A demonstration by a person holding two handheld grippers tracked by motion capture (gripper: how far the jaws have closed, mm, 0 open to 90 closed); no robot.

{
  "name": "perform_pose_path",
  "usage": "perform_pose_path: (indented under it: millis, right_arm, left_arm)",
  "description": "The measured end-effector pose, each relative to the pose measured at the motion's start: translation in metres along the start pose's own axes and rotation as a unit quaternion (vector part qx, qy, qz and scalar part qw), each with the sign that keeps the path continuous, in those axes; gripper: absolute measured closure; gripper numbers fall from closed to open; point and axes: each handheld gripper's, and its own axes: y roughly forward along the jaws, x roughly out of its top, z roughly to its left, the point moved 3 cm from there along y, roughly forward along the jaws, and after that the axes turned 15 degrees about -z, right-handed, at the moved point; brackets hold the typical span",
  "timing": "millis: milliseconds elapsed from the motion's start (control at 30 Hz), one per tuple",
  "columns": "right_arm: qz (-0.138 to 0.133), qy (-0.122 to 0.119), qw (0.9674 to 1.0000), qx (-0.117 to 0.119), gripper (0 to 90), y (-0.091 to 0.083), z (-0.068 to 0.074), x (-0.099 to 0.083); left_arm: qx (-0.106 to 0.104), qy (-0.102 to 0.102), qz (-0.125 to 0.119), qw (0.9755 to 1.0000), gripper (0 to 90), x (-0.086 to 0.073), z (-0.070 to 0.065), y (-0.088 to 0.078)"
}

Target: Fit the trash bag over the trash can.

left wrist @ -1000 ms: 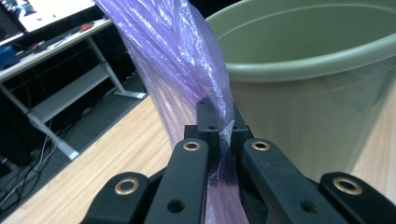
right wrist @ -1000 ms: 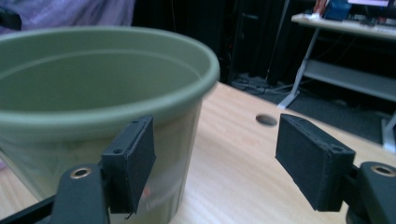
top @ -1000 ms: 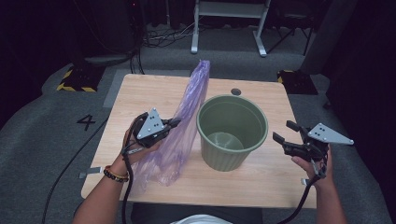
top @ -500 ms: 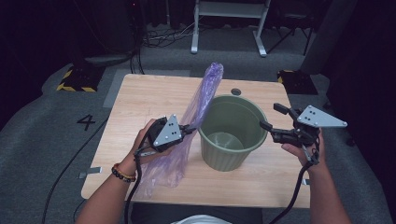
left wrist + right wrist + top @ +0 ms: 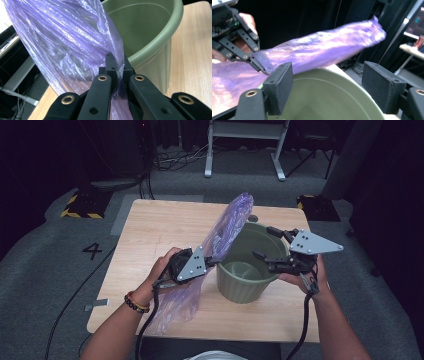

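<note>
Left tongs (image 5: pixel 214 261) pinching purple bag (image 5: pixel 227 227), right tongs (image 5: pixel 266 243) spread above bucket (image 5: pixel 245 285)

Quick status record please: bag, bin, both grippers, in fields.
bag: purple plastic bag, pinched at one edge, held up beside the bin, lower part trailing on the table
bin: green bin, upright, looks empty
left gripper: shut on bag, beside the bin rim
right gripper: over the bin mouth, jaws have just been opening, nothing between them

Left gripper (image 5: pixel 214 261) jaws clamped tight, right gripper (image 5: pixel 266 243) jaws wide apart, both forearms extended forward.
</note>
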Motion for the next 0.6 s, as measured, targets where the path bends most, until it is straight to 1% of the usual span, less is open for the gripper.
perform_pose_path:
  millis: [67, 167, 200, 233, 267, 300, 333, 367, 400, 433, 467, 500, 533, 600]
  right_arm:
    - [0.001, -0.007, 1.0000, 0.006, 25.7, 0.004, 0.003, 0.001]
    - [0.001, 0.019, 0.9994, 0.027, 25.8, 0.008, 0.005, 0.001]
    - [0.001, 0.029, 0.9992, 0.028, 25.9, 0.009, 0.005, 0.002]
    - [0.001, 0.039, 0.9988, 0.030, 26.2, 0.009, 0.005, 0.002]
    - [-0.001, 0.048, 0.9984, 0.031, 26.3, 0.010, 0.004, 0.003]
    - [-0.002, 0.051, 0.9983, 0.027, 26.3, 0.010, 0.003, 0.004]
    - [-0.003, 0.044, 0.9988, 0.022, 25.6, 0.009, 0.002, 0.006]
    - [-0.003, 0.026, 0.9995, 0.016, 24.9, 0.009, 0.003, 0.007]
    - [-0.001, -0.001, 0.9999, 0.010, 24.6, 0.008, 0.003, 0.008]
    - [0.000, -0.022, 0.9997, 0.005, 24.5, 0.006, 0.004, 0.008]
    - [-0.004, -0.029, 0.9995, 0.006, 24.5, 0.005, 0.005, 0.008]
    - [-0.010, -0.020, 0.9997, 0.010, 24.5, 0.003, 0.004, 0.008]
    - [-0.015, -0.004, 0.9997, 0.016, 24.6, 0.001, 0.003, 0.007]
    - [-0.023, 0.026, 0.9990, 0.029, 24.6, -0.002, 0.001, 0.006]
  left_arm:
    - [-0.001, 0.004, 0.002, 1.0000, 89.7, 0.002, 0.003, -0.001]
    - [0.004, 0.011, 0.005, 0.9999, 89.7, 0.007, 0.007, -0.002]
    - [0.005, 0.013, 0.004, 0.9999, 89.8, 0.009, 0.009, -0.002]
    - [0.001, 0.014, 0.000, 0.9999, 89.7, 0.012, 0.010, -0.002]
    - [0.001, 0.016, 0.000, 0.9999, 89.7, 0.014, 0.010, -0.001]
    - [-0.005, 0.020, 0.002, 0.9998, 89.7, 0.017, 0.009, 0.001]
    - [-0.013, 0.023, 0.003, 0.9997, 89.8, 0.019, 0.008, 0.003]
    - [-0.023, 0.023, 0.002, 0.9995, 89.7, 0.021, 0.007, 0.005]
    - [-0.033, 0.024, 0.003, 0.9992, 89.7, 0.023, 0.006, 0.008]
    - [-0.040, 0.026, 0.009, 0.9988, 89.7, 0.024, 0.005, 0.011]
    - [-0.043, 0.027, 0.009, 0.9987, 89.7, 0.025, 0.004, 0.014]
    - [-0.046, 0.027, 0.012, 0.9985, 89.7, 0.025, 0.003, 0.017]
    - [-0.048, 0.031, 0.015, 0.9983, 89.7, 0.026, 0.003, 0.019]
    - [-0.051, 0.032, 0.018, 0.9981, 89.7, 0.026, 0.002, 0.022]
